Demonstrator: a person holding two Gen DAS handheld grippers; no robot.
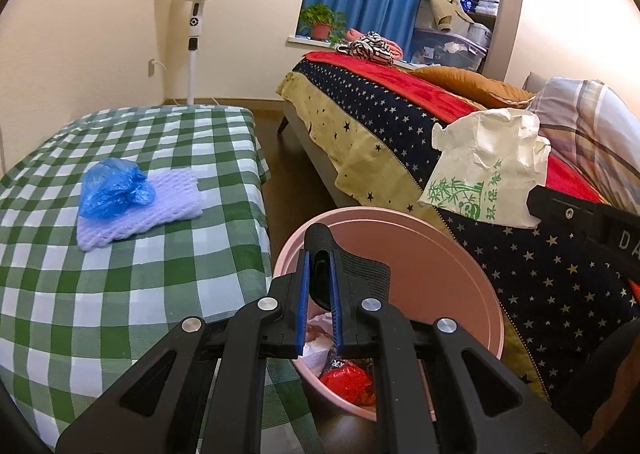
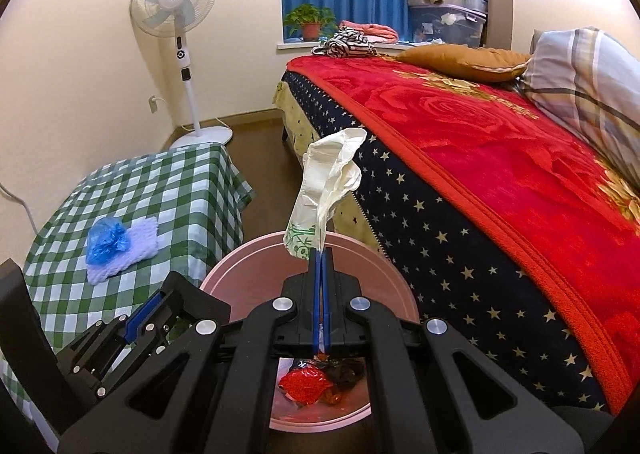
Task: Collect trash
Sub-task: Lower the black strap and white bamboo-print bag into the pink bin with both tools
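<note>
My right gripper [image 2: 320, 252] is shut on the bottom of a crumpled cream paper bag [image 2: 328, 186] with a green bamboo print. It holds the bag upright above a pink bin [image 2: 240, 250]. The bin has a red wrapper [image 2: 304, 382] and other trash inside. In the left wrist view the same bag [image 1: 488, 174] hangs at the right, above the bin [image 1: 400, 222]. My left gripper [image 1: 319, 242] reaches over the bin's near-left side. Its blue pads are almost together, with a small dark piece [image 1: 320, 278] between them that I cannot identify. A crumpled blue plastic bag [image 1: 114, 188] lies on the table.
The table with a green checked cloth [image 1: 120, 314] is left of the bin, and a lilac knitted cloth [image 1: 160, 206] lies under the blue bag. A bed with a red and starred blanket [image 2: 500, 174] runs along the right. A standing fan [image 2: 176, 6] is in the far corner. A strip of dark floor [image 2: 260, 142] separates table and bed.
</note>
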